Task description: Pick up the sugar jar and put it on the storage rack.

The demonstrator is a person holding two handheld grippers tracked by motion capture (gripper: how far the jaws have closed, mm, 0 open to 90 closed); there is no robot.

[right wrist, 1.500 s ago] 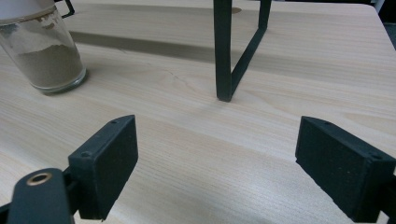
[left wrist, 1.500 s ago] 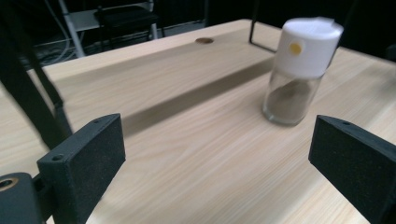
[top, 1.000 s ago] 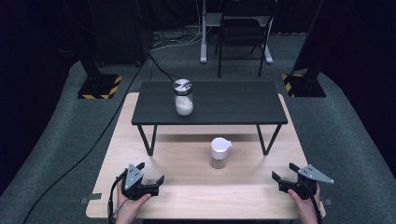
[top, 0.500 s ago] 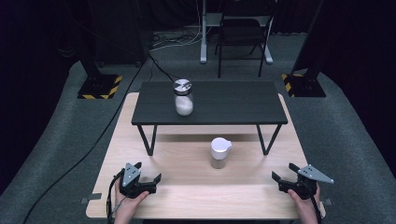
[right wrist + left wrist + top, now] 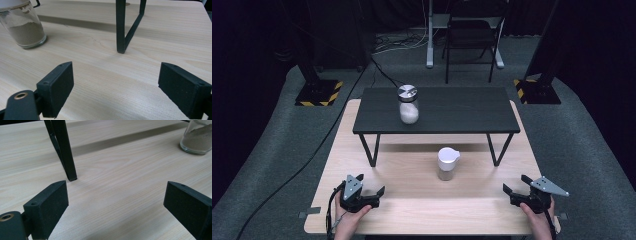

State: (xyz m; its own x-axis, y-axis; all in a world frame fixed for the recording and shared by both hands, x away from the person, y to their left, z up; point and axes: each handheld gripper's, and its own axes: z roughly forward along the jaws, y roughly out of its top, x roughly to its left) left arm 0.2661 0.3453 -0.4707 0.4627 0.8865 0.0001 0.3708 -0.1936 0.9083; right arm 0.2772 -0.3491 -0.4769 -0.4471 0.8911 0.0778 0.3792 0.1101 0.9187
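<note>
The left hand-held gripper (image 5: 368, 191) is resting low on the pale wooden tabletop (image 5: 412, 210) at about seven o'clock, its jaws spread wide and holding nothing. In the left gripper view those jaws are framing bare wood, with a black leg (image 5: 65, 152) of the small dark table (image 5: 452, 112) standing just beyond the left jaw. The right hand-held gripper (image 5: 517, 186) is sitting at about five o'clock, likewise released, its jaws well apart and empty; a grey three-cornered plate (image 5: 550, 185) is riding on top of it, and a hand (image 5: 539, 220) is gripping it from below.

Between the two, toward twelve o'clock from them, a glass jar with a white lid (image 5: 447, 163) is standing upright on the tabletop, near the front edge of the dark table and well apart from both grippers. Both gripper views are showing it partly filled with a brownish powder (image 5: 27, 33).

Farther out, on top of the dark table at about eleven o'clock, a second jar with a metal lid (image 5: 408, 103) is standing upright, holding something white.
</note>
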